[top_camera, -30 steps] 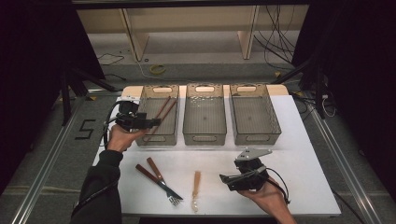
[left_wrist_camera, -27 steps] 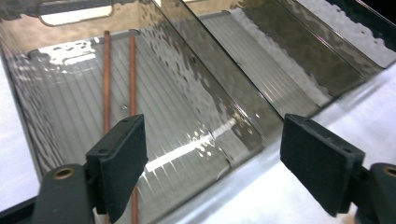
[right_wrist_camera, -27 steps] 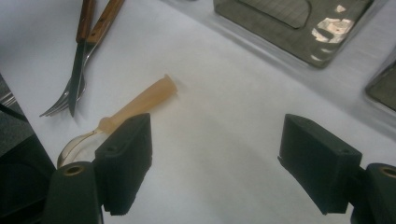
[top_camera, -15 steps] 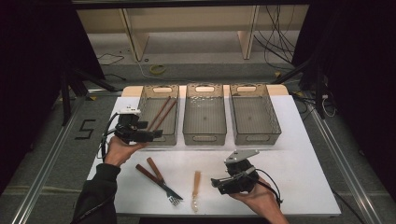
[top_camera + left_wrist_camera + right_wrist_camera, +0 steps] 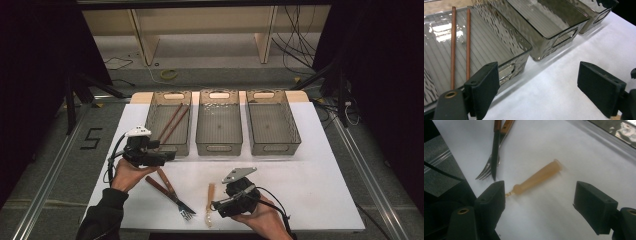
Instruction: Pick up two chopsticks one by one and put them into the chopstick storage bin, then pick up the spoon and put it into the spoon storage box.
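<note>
Both hands nearer now, left gripper (image 5: 167,156) fingers freshly wide, empty

We are holding our left gripper (image 5: 537,90) wide apart over white table (image 5: 564,82), beside the chopsticks (image 5: 460,47) bin (image 5: 524,53).

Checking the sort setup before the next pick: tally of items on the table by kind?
Bins: 3, namely left bin, middle bin, right bin
Chopsticks: 2, both in the left bin
Fork: 1
Knife: 1, crossing the fork
Light-handled utensil: 1, its head hidden
Total: 8
</note>
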Tool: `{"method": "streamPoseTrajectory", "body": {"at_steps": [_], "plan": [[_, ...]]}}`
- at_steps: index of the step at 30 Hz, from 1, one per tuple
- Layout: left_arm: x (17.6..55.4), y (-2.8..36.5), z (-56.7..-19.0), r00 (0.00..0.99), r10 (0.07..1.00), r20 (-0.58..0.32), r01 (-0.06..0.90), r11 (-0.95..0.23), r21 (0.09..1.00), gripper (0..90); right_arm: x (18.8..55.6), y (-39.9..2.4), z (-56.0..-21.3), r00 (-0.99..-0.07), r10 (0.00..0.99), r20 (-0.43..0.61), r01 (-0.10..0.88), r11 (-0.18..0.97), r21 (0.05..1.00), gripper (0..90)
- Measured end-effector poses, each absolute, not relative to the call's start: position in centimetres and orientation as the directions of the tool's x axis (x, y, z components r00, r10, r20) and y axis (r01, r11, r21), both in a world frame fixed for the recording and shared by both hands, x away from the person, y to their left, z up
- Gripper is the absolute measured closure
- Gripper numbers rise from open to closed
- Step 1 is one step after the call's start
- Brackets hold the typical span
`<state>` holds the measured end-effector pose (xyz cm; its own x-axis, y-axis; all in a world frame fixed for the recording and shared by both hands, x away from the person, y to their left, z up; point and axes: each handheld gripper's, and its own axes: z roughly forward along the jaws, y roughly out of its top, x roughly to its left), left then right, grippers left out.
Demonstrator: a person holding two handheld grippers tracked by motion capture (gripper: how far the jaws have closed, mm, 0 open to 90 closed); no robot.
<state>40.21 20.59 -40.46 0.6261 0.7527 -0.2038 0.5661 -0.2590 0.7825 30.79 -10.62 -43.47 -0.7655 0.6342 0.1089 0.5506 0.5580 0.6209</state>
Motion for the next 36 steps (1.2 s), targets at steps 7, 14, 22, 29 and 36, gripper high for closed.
{"method": "streamPoseTrajectory", "body": {"at_steps": [7,14,22,29,36], "plan": [[39.3,20.7,-41.3,0.628,0.750,-0.208,0.558,-0.248,0.792,16.6,30.4,-9.7,-43.8,-0.774,0.622,0.118,0.550,0.570,0.610,26.2],[38.8,20.4,-41.9,0.632,0.750,-0.198,0.560,-0.265,0.785,16.4,29.7,-8.7,-44.4,-0.792,0.597,0.127,0.545,0.598,0.587,26.3],[38.2,20.2,-41.8,0.648,0.735,-0.200,0.543,-0.261,0.798,16.3,28.9,-7.7,-45.1,-0.806,0.579,0.122,0.538,0.633,0.557,26.6],[38.0,20.1,-42.1,0.651,0.733,-0.199,0.542,-0.266,0.797,16.0,28.4,-7.2,-45.7,-0.817,0.564,0.122,0.535,0.661,0.525,27.2],[38.1,20.3,-42.4,0.644,0.739,-0.198,0.549,-0.266,0.793,16.0,28.4,-7.1,-46.3,-0.820,0.555,0.140,0.544,0.678,0.494,28.3]]}}
